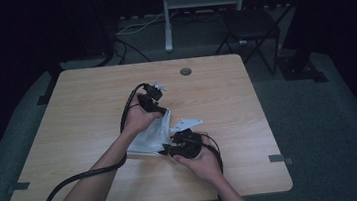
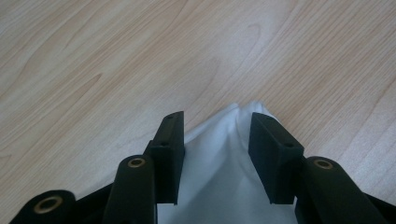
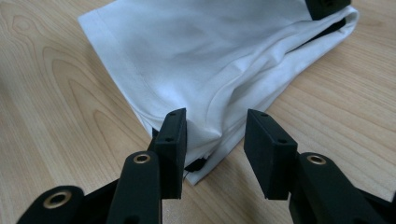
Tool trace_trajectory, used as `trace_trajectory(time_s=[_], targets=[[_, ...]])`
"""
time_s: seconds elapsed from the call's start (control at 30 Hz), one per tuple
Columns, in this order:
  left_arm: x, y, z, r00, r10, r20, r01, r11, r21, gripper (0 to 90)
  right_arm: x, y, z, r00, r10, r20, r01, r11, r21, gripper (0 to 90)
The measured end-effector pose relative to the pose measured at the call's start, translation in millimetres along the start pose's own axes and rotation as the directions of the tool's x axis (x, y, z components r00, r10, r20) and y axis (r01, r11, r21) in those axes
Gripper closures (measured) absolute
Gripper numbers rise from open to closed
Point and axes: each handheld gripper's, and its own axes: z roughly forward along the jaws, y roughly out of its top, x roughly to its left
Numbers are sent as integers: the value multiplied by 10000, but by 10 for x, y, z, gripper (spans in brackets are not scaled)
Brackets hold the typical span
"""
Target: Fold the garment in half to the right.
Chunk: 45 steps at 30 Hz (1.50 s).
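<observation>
My left hand-held gripper (image 2: 215,140): jaws apart, straddling a peaked corner of the crumpled white cotton cloth (image 3: 210,60). The cloth lies mid-way across the pale wooden bench (image 1: 78,121), between both hands. My right hand-held gripper (image 3: 214,140): jaws apart, set around the cloth's near hemmed corner, not clamped.

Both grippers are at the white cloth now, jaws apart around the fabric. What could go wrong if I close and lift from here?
1. The left gripper straddles only the narrow tip of the white cloth; closing may catch too little fabric, and it could slip out.
2. The right gripper sits at a bunched corner with several folds; it may pinch extra layers, so the cloth would lift crumpled rather than spread.
</observation>
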Motion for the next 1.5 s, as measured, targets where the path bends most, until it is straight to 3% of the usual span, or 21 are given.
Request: trace_trajectory(time_s=[0.2, 0.37, 0.5, 0.8, 1.13, 1.37, 1.4, 1.5], targets=[[24, 9, -50, 9999, -73, 85, 75, 9996, -270, 532, 1, -26, -11, 10000, 87, -29, -87, 9998, 171, 587], [182, -34, -199, 9996, -262, -145, 256, 9989, -387, 522, -19, 77, -122, 9999, 151, 4, -151, 9991, -407, 581], [303, -99, -287, 9983, -452, -366, 439, 9984, -356, 514, 7, 171, -128, 9998, 195, 44, -192, 9983, -554, 554], [444, -317, -131, 9950, -848, -536, 852, 9963, 63, 508, 43, 81, 57, 9998, 130, 138, -133, 9997, 205, 556], [473, -333, -75, 9932, -924, -707, 930, 9956, 55, 497, 29, 43, 97, 9997, 205, 109, -209, 9991, 367, 555], [581, -423, -405, 9928, -966, -703, 943, 9949, -358, 453, -7, 76, 37, 9989, 472, 49, -472, 9989, -10, 551], [597, -504, -521, 9942, -815, -698, 789, 9961, -387, 452, -17, 94, 22, 9987, 500, 94, -499, 9987, -71, 550], [604, -660, -655, 9947, -750, -710, 720, 9964, -443, 452, -22, 91, 39, 9987, 494, 129, -495, 9988, 39, 551]])
